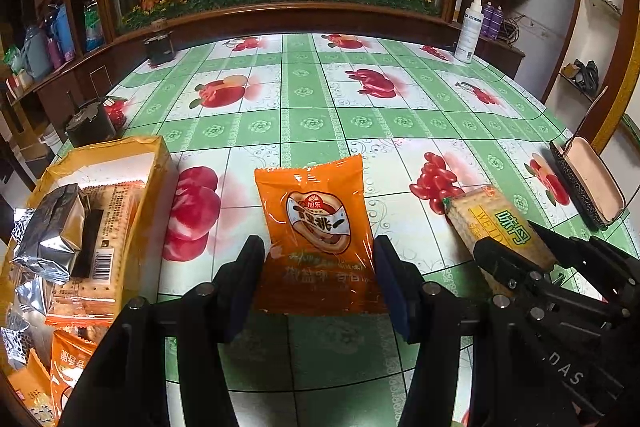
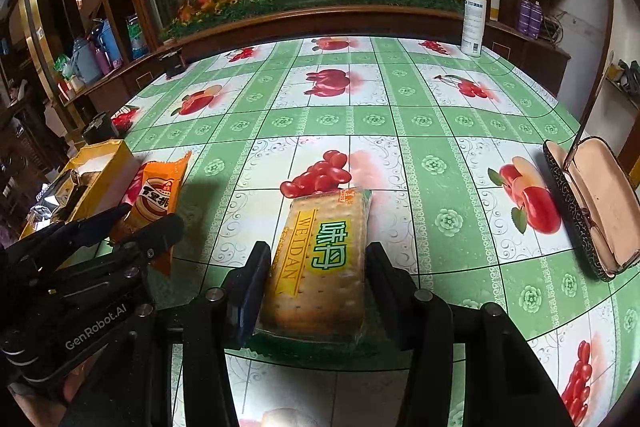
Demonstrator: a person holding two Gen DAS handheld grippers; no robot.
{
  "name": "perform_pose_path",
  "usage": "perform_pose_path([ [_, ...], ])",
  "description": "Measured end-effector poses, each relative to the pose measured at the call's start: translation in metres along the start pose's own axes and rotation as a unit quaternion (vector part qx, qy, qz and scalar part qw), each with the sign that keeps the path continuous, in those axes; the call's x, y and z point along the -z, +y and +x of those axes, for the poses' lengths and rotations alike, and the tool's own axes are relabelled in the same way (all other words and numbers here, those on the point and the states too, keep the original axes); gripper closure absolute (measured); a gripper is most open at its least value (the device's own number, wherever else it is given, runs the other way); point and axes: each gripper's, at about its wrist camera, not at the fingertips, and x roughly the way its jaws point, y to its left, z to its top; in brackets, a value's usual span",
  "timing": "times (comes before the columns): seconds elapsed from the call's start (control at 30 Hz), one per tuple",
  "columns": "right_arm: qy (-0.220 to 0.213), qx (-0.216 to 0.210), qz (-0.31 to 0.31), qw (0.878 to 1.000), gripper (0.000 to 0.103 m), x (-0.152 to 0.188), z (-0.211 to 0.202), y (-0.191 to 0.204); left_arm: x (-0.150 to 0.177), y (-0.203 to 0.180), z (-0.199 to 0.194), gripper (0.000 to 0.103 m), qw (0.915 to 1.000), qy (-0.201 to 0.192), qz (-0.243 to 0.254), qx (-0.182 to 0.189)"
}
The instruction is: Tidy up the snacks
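Observation:
An orange snack packet (image 1: 316,211) sits between the fingers of my left gripper (image 1: 318,241), which is shut on its two side edges and holds it just above the tablecloth. My right gripper (image 2: 318,247) is shut on a clear pack of crackers with a yellow and green label (image 2: 324,251), also raised a little off the table. Each gripper shows in the other's view: the right gripper (image 1: 512,239) with the cracker pack (image 1: 500,223), the left gripper (image 2: 150,215) with the orange packet (image 2: 160,195). A yellow cardboard box (image 1: 120,147) on the left holds more cracker packs and silver foil packets.
The table (image 1: 312,123) has a green and white fruit-print cloth. An open glasses case (image 2: 588,207) lies at the right edge. A white spray bottle (image 2: 474,19) stands at the far right corner. Two dark small objects (image 1: 90,123) sit along the left edge, behind the box.

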Motion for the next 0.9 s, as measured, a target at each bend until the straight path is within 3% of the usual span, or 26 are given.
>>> perform_pose_path([
  [0.43, -0.016, -0.001, -0.007, 1.000, 0.051, -0.001, -0.006, 0.003, -0.003, 0.001, -0.008, 0.048, 0.9998, -0.020, -0.001, -0.009],
  [0.83, 0.044, 0.004, -0.021, 0.999, 0.050, 0.004, 0.013, 0.005, -0.003, 0.003, -0.006, 0.048, 0.9999, -0.013, -0.003, -0.010],
  [0.9, 0.044, 0.011, -0.024, 0.999, 0.042, 0.005, 0.014, 0.005, -0.003, 0.003, -0.005, 0.048, 0.9998, -0.014, -0.003, -0.010],
])
